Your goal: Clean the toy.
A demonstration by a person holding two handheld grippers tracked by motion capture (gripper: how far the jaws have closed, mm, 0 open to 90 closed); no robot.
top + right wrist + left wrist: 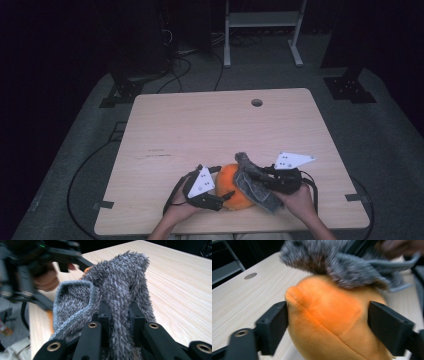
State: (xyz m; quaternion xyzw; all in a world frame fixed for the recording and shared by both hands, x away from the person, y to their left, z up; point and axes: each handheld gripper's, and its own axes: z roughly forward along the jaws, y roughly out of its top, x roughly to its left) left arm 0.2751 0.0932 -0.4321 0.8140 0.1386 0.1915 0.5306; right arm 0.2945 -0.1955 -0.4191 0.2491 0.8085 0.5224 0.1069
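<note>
Orange plush ball (pixel 234 187), soft and round with a stitched seam, sits near the front edge of the pale wood-grain table (pixel 200 125), between the two hand-held grippers. A grey fuzzy knitted cloth (pixel 252 182), shaggy outside and ribbed inside with a bound edge, is draped over the ball's right side and top like an open pouch; the ball is partly inside its mouth, most of the orange surface still uncovered.

Left gripper (pixel 220 195): in the left gripper view the ball (pixel 329 317) fills the gap between the two black jaws. The jaws stand wide, one at each flank of the ball; left jaw meets the plush, right jaw looks to be just at its surface. No dent in the plush at either side, so I read this as not squeezing.

Right gripper (pixel 260 176): jaws drawn together, pinching a fold of the grey cloth (pixel 120 297), as the right gripper view shows.

Hard to make out: how deep the ball goes under the cloth; its underside; the cloth's far end, hidden behind its own folds. In the right gripper view only a sliver of orange (pixel 86 270) peeks past the cloth, and the left gripper behind it is blurred. The person's forearms are cut off at the bottom of the high view.
</note>
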